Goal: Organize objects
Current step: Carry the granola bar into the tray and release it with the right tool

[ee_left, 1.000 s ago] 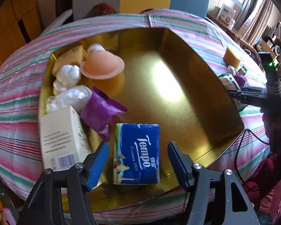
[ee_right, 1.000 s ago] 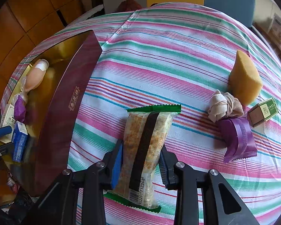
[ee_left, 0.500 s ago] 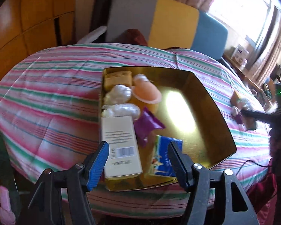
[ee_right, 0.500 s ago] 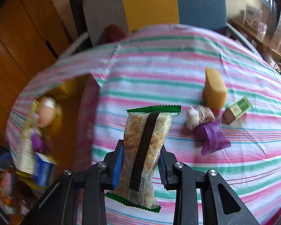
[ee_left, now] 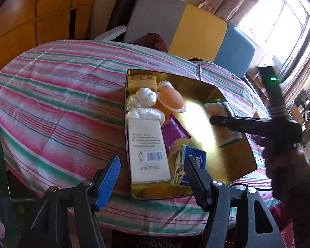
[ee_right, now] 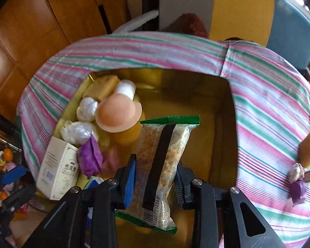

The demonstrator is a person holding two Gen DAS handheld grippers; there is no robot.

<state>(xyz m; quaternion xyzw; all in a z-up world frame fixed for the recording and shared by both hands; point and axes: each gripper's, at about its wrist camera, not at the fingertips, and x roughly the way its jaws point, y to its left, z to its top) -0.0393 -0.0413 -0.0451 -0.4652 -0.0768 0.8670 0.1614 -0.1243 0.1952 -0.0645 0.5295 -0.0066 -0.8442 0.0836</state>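
Over the gold box (ee_right: 223, 124), the right gripper (ee_right: 156, 177) squeezes a snack bag (ee_right: 161, 161) to drop it inside, while the left gripper (ee_left: 153, 177) waits wide apart, holding nothing.

Glossy gold tray (ee_right: 223, 95), mirror-smooth, glare at centre. Striped woven cloth (ee_left: 57, 95), matt, soft. Clear crinkly plastic snack wrapper (ee_right: 161, 165) with green sealed edges. Matt white cardboard box (ee_left: 147, 148) at 9 o'clock. Varnished wood panelling (ee_left: 31, 20) at 11.

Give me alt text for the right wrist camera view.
The right gripper clamps a green-edged snack packet over a gold tray on a striped tablecloth. The tray's left side holds a white box, purple packet and peach cup.
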